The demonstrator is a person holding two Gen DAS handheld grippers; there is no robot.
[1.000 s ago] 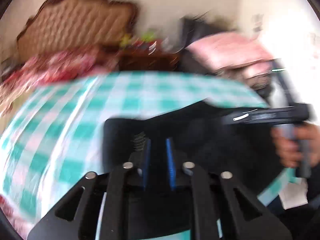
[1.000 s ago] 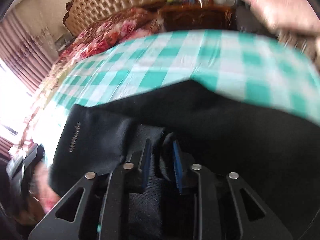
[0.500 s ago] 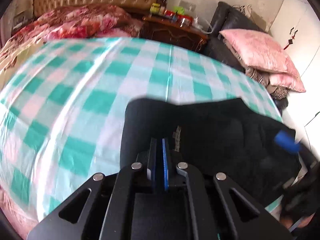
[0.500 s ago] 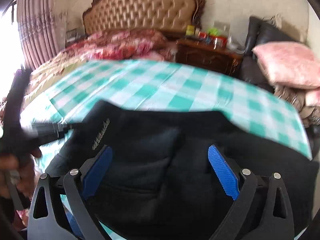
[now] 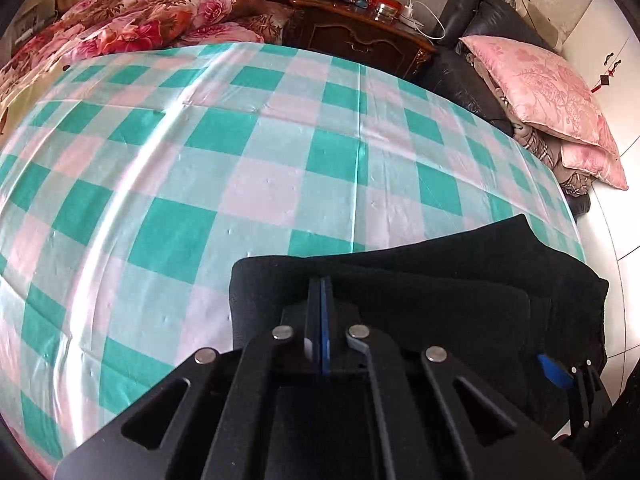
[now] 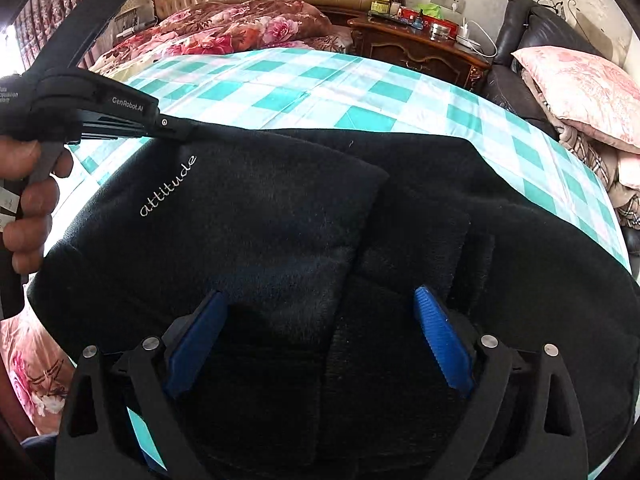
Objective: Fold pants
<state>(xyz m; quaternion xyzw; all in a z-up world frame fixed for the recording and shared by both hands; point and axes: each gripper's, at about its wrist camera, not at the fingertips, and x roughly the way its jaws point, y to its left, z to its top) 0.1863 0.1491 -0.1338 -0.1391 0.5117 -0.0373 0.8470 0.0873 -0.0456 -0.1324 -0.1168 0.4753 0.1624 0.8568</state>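
The black fleece pants (image 6: 260,220), with a small white "attitude" word, lie folded in layers on the green-checked sheet (image 6: 300,84) near its front edge. My right gripper (image 6: 320,294) hovers over their middle with its jaws wide and closing slightly; the fabric lies under them and neither blue pad presses it. My left gripper (image 6: 186,132), held by a hand (image 6: 28,208), rests its tip on the pants' far left corner. In the left wrist view the left gripper (image 5: 320,284) is shut, pads together over the pants (image 5: 440,300), with no cloth seen between them. One right pad (image 5: 554,370) shows at lower right.
The checked sheet (image 5: 240,160) stretches far beyond the pants. A floral quilt (image 5: 140,20) lies at the head end, a dark wooden nightstand (image 5: 360,36) with bottles behind it, and pink pillows (image 5: 540,92) on a black sofa (image 5: 472,12) to the right.
The right gripper let go of the pants and opened wide. The left gripper's pads closed fully together. Both grippers dropped lower and the pants now lie flat on the sheet.
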